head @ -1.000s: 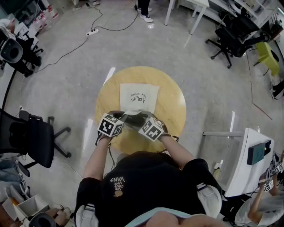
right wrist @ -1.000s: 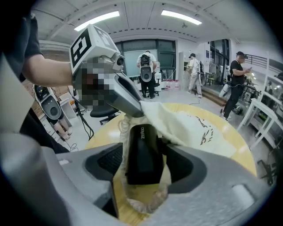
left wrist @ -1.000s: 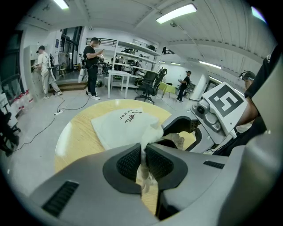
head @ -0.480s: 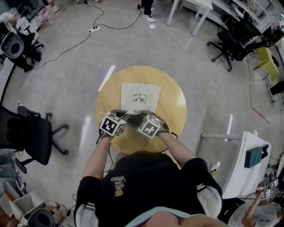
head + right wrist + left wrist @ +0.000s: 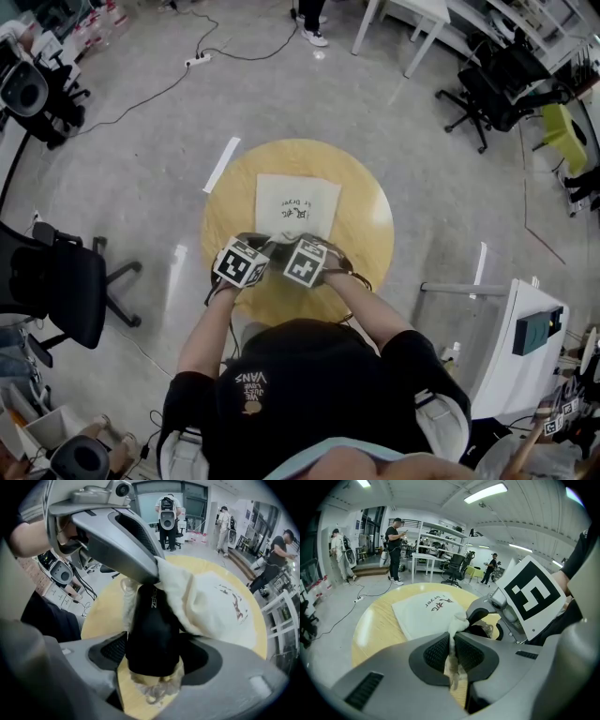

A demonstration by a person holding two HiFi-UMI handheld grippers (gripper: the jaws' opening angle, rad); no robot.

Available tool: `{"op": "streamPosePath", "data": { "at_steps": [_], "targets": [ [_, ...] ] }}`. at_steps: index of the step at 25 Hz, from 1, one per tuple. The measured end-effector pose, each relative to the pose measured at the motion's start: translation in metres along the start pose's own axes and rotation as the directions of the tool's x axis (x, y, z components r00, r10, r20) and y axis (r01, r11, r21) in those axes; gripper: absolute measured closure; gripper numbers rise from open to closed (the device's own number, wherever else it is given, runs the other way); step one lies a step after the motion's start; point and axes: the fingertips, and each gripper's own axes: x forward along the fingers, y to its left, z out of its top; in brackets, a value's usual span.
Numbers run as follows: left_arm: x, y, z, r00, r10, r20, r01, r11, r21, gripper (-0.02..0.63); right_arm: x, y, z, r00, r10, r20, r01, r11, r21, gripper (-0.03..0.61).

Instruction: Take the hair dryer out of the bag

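Round wooden table (image 5: pixel 366 230) in an open lab: both grippers at the bag mouth, dryer poking out.
White cloth bag with a printed logo (image 5: pixel 295 202) lies flat mid-table, mouth on the near side. Left gripper (image 5: pixel 452 654) has its jaws clamped on a bunched fold of the bag's rim, lifting it. Black hair dryer (image 5: pixel 152 616) sticks out of the mouth toward the near table edge, its far end under cloth. Right gripper (image 5: pixel 154 654) is just right of the left one. Its jaws have just been opening and now stand wide apart, straddling the dryer's body, with a gap showing at one pad.
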Motion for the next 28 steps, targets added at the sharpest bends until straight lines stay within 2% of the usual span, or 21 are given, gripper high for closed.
{"op": "streamPosePath", "data": {
  "at_steps": [12, 20, 28],
  "targets": [
    [-0.005, 0.007, -0.004, 1.0, -0.026, 0.013, 0.026, 1.0, -0.007, 0.574, 0.008, -0.002, 0.008, 0.998, 0.0, -0.066, 0.001, 1.0, 0.008, 0.233],
    [-0.007, 0.01, -0.006, 0.995, -0.092, 0.032, 0.093, 0.994, -0.053, 0.574, 0.016, -0.005, 0.007, 0.988, -0.007, -0.152, 0.004, 1.0, -0.019, 0.23],
    [-0.004, 0.01, -0.006, 0.993, -0.112, 0.044, 0.114, 0.991, -0.065, 0.574, 0.032, -0.009, 0.002, 0.986, -0.014, -0.169, 0.013, 1.0, -0.006, 0.221]
  ]
}}
